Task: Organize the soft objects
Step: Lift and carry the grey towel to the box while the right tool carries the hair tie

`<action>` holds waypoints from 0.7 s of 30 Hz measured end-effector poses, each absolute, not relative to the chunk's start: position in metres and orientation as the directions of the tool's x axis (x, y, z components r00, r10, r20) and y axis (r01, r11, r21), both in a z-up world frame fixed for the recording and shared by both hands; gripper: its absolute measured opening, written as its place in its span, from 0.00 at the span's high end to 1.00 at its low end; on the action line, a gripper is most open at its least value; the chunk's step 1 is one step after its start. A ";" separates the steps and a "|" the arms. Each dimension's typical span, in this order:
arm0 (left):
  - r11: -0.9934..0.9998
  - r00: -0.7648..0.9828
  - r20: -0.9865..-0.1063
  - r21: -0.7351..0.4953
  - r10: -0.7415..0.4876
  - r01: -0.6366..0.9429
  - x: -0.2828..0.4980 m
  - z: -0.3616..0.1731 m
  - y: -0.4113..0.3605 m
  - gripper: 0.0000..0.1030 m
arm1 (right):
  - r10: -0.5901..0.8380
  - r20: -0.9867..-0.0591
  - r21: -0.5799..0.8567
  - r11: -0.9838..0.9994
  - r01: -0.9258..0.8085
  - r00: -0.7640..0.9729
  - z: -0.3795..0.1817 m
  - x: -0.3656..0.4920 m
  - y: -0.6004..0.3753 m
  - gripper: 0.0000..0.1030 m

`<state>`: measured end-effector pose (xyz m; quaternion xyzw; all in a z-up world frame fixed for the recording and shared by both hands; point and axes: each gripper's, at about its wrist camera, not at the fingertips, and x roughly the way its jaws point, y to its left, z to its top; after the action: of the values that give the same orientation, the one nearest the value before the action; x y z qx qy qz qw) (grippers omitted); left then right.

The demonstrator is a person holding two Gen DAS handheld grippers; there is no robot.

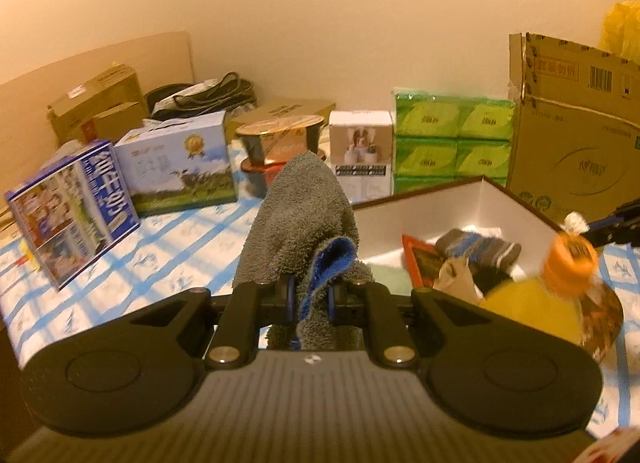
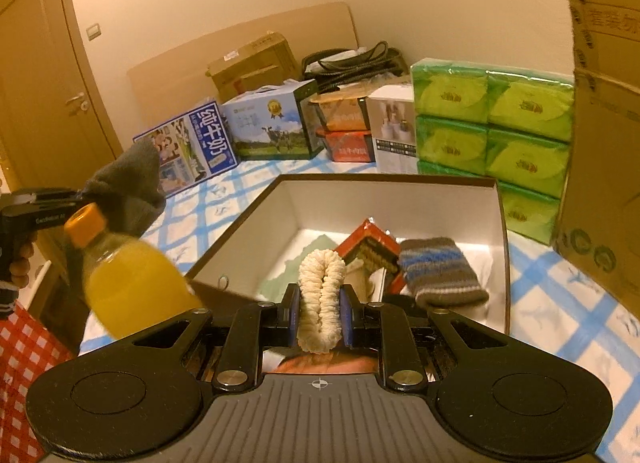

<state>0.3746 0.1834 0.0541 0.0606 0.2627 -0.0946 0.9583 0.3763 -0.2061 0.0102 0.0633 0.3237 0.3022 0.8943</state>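
Both grippers pinch cloth: left gripper (image 1: 311, 297) a grey towel (image 1: 304, 215), right gripper (image 2: 320, 317) a cream scrunchie (image 2: 321, 295), open box (image 2: 502, 223) beyond the fingers.

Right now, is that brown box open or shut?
Open: the brown box has no lid on, and its white inside shows a striped sock.

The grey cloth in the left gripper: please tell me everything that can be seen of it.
The grey cloth looks like soft terry fabric with a blue inner side or edge showing at a fold. It is crumpled and bunched, rising above the left gripper, whose blue pads pinch its lower part. It hangs in the air beside the open box, not touching it.
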 end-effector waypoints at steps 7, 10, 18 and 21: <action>0.958 0.831 -0.508 0.039 -0.226 0.284 0.432 0.047 0.169 0.87 | 0.576 -0.560 0.290 0.809 -0.511 0.595 0.000 0.420 -0.197 0.80; 0.949 0.824 -0.502 0.024 -0.261 0.315 0.451 0.044 0.163 0.87 | 0.569 -0.571 0.278 0.812 -0.513 0.591 -0.004 0.440 -0.194 0.80; 0.915 0.802 -0.483 0.003 -0.351 0.403 0.491 0.044 0.137 0.87 | 0.563 -0.582 0.269 0.814 -0.515 0.587 -0.013 0.481 -0.187 0.80; 0.900 0.785 -0.491 0.003 -0.378 0.435 0.502 0.041 0.128 0.87 | 0.572 -0.580 0.278 0.808 -0.519 0.580 -0.016 0.492 -0.181 0.80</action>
<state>0.5024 0.1282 0.0411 0.0579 0.2469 -0.2156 0.9430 0.4921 -0.1809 -0.0164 0.0391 0.3403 0.3072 0.8879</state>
